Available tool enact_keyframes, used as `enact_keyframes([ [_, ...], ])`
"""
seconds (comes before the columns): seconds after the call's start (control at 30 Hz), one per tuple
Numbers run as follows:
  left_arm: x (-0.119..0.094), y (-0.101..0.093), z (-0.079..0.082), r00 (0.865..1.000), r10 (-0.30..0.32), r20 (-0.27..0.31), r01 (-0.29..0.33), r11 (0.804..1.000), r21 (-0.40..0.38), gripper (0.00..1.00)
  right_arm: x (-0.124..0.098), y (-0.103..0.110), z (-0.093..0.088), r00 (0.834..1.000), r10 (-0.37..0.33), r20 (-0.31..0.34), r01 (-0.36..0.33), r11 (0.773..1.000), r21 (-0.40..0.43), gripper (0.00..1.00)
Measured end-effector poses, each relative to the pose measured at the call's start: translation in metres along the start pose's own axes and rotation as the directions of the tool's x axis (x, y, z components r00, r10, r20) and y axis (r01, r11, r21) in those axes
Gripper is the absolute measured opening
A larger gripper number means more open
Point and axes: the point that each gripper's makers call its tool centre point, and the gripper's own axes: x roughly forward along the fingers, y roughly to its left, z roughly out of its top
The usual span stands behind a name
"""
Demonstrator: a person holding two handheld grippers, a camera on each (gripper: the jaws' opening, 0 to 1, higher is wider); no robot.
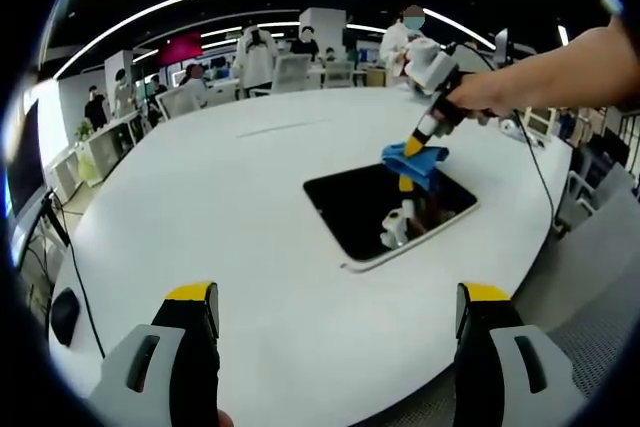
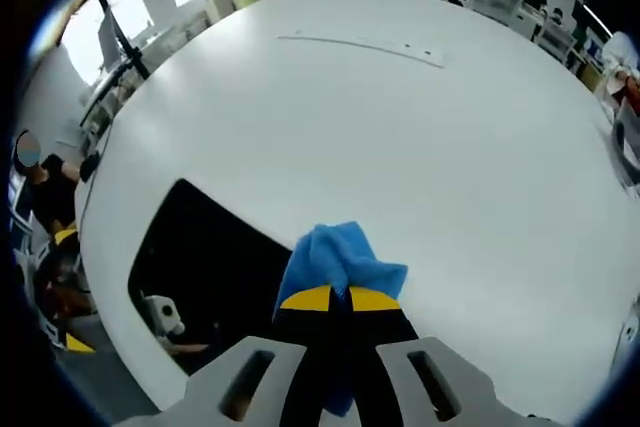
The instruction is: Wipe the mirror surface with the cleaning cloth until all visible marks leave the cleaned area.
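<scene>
On the white table (image 1: 200, 207) in the left gripper view, the mirror (image 1: 385, 209) lies flat; the left gripper (image 1: 338, 322) hangs wide apart, empty. Right gripper view: right gripper (image 2: 340, 299) clamped on the blue cleaning cloth (image 2: 338, 259) at the mirror's edge.

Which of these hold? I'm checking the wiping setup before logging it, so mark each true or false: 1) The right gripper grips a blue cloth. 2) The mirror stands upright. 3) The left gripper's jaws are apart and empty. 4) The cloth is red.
1) True: the right gripper is shut on the blue cloth.
2) False: the mirror lies flat on the white table.
3) True: the left gripper is open, holding nothing.
4) False: the cloth is blue.
</scene>
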Motion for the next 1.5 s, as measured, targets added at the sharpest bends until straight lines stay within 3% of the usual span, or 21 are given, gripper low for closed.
enact_keyframes([
  [0.37, 0.0, 0.0, 0.0, 1.0, -0.002, -0.003, 0.002, 1.0, 0.004, 0.99, 0.007, -0.005, 0.002, 1.0, 0.003, -0.005, -0.004, 1.0, -0.018, 0.0],
  [1.0, 0.001, -0.002, -0.001, 1.0, -0.005, -0.01, 0.005, 1.0, -0.001, 0.99, -0.004, 0.004, -0.003, 1.0, 0.01, -0.019, -0.01, 1.0, -0.012, 0.0],
  [1.17, 0.0, -0.004, -0.006, 1.0, -0.012, -0.028, 0.013, 1.0, 0.007, 0.99, -0.005, 0.006, -0.002, 1.0, -0.015, -0.013, 0.014, 0.998, -0.054, 0.0],
  [1.3, 0.002, -0.004, -0.009, 0.999, -0.02, -0.044, 0.019, 1.0, -0.019, 0.99, -0.011, 0.008, 0.006, 1.0, -0.004, 0.004, 0.004, 0.998, -0.057, 0.0],
  [1.4, 0.001, -0.002, -0.003, 1.0, -0.012, -0.016, 0.012, 1.0, -0.024, 0.99, -0.019, 0.01, 0.022, 0.999, 0.006, 0.033, -0.004, 0.998, -0.062, 0.0],
  [1.5, 0.002, -0.004, -0.005, 0.999, -0.018, -0.03, 0.018, 1.0, -0.014, 0.99, -0.029, 0.012, 0.036, 0.998, 0.03, 0.059, -0.028, 0.999, -0.028, 0.0],
])
